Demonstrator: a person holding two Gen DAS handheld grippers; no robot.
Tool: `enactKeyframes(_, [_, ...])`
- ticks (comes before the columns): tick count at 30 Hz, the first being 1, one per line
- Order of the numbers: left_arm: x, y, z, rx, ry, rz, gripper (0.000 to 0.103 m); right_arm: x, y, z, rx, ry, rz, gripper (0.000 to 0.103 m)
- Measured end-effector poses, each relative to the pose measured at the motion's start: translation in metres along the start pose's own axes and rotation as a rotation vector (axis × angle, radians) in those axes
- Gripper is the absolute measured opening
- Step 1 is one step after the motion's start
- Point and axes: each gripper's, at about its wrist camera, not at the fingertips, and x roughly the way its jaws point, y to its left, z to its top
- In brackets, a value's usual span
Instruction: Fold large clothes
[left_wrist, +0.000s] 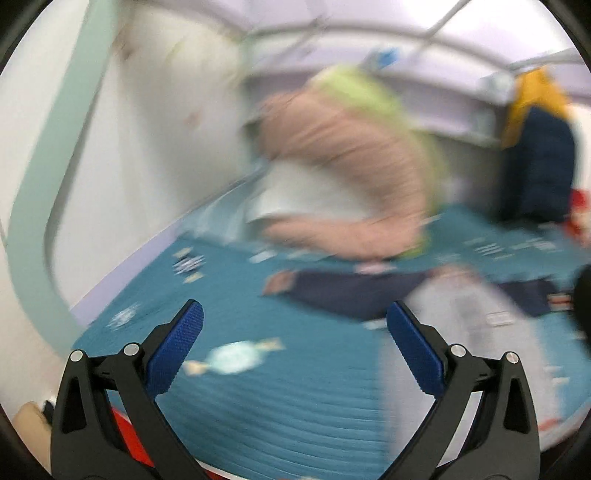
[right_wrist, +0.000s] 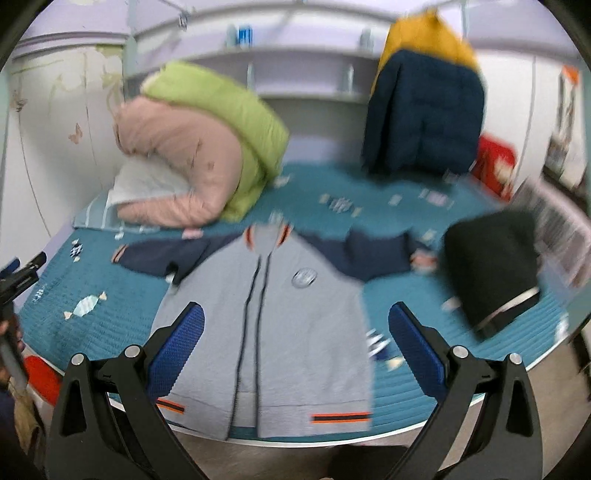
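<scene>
With the jacket (right_wrist: 266, 317) lying flat, front up, on the bed (right_wrist: 110, 325), both claws, left (left_wrist: 295, 343) and right (right_wrist: 295, 347), are hovering apart and empty; pinching a sleeve cleanly first seems wise.

Grey jacket (right_wrist: 280, 325) spread flat on the bed, front up.

Its body is light grey with a dark zip line down the middle, a round badge on the chest, navy sleeves stretched out to both sides, and orange-and-dark stripes at collar, cuffs and hem. It lies straight ahead of the right tool, hem nearest at the bed's edge; from the left tool it sits ahead to the right, blurred.
</scene>
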Motion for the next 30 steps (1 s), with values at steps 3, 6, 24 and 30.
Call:
enactKeyframes(3, [-0.074, -0.066, 0.021, 0.036, -0.03, -0.116, 0.099, -0.05, -0.009, 0.006, -0.015, -0.059, -0.041, 0.096])
enactKeyframes(6, [-0.142, -0.115, 0.033, 0.08, -0.085, -0.191, 0.099, -0.106, -0.02, 0.007, -0.017, -0.12, -0.07, 0.096])
enactKeyframes(24, [-0.335, -0.202, 0.038, 0.121, -0.261, -0.235, 0.099, -0.267, -0.062, -0.015, 0.068, -0.35, -0.173, 0.096])
enactKeyframes(30, [-0.341, -0.197, 0.035, 0.105, -0.257, -0.262, 0.099, -0.272, -0.055, -0.019, 0.054, -0.349, -0.189, 0.096])
